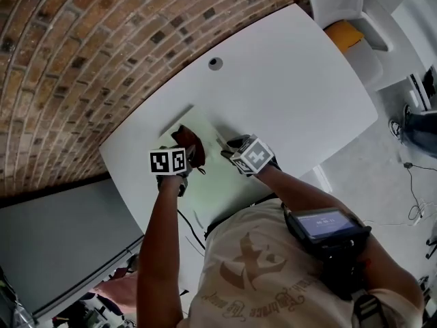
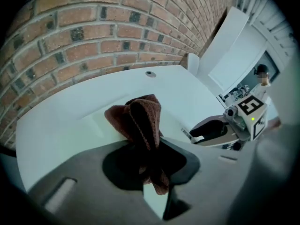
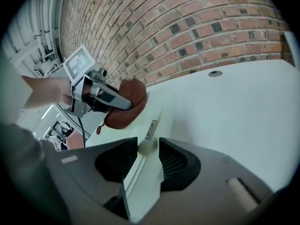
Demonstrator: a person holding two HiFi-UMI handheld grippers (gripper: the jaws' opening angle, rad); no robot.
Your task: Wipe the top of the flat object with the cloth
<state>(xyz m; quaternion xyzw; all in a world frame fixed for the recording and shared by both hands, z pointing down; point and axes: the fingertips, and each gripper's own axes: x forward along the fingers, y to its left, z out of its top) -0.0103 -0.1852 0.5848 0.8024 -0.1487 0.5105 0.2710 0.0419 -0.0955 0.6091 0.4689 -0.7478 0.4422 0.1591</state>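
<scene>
Brown cloth (image 2: 140, 121) sits bunched right in front of the left gripper's (image 2: 147, 153) camera, pinched between jaws that are closed tight on its folds, with a loose end hanging below them. The bunched end is down on the top of the white flat board (image 1: 201, 130), toward the board's far edge. The board lies flat on the white table (image 1: 293, 80), near the table's left corner. The right gripper (image 3: 149, 144) is at the board's right edge, just beside the cloth, its jaws drawn in to a narrow gap with that edge caught between them. A small round grommet (image 1: 215, 63) is set in the table farther back, and a brick wall (image 1: 82, 46) runs along the table's far side.
</scene>
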